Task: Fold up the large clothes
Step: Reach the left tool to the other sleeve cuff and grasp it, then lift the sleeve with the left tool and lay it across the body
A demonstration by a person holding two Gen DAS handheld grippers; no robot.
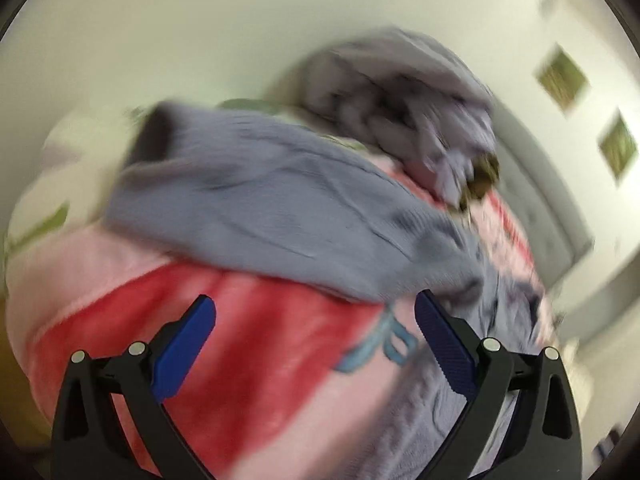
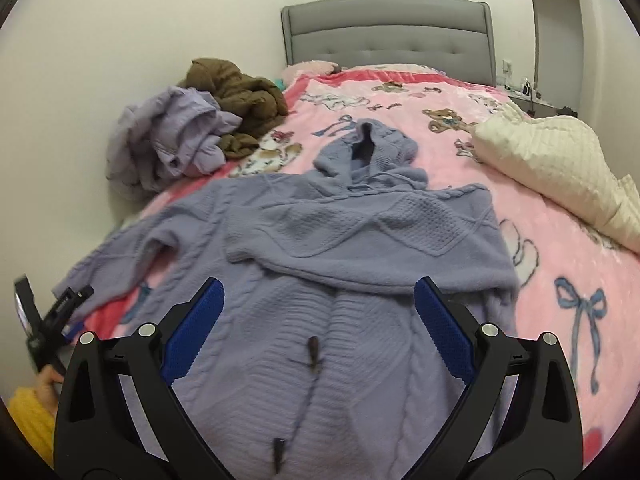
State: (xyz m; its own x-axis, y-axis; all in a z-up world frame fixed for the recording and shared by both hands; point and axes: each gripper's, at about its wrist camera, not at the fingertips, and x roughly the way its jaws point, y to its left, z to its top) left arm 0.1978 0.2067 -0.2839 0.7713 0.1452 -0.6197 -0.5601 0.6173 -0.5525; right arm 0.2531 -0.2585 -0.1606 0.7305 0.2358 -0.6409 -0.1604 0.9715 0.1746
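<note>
A lavender knitted hooded sweater [image 2: 320,248] lies flat on the pink blanket [image 2: 540,248], hood toward the headboard. Its right sleeve is folded across the chest; its left sleeve [image 2: 132,256] stretches to the bed's left edge. My right gripper [image 2: 316,300] is open and empty, hovering over the sweater's lower body. My left gripper [image 1: 314,312] is open and empty, beside the left sleeve [image 1: 260,204] above the blanket [image 1: 240,320]; that view is blurred. The left gripper also shows in the right wrist view [image 2: 44,320] at the far left.
A crumpled lavender garment [image 2: 168,140] and a brown garment [image 2: 240,100] are piled at the wall side. A cream quilt [image 2: 560,168] lies on the right. A grey headboard [image 2: 388,28] stands at the far end.
</note>
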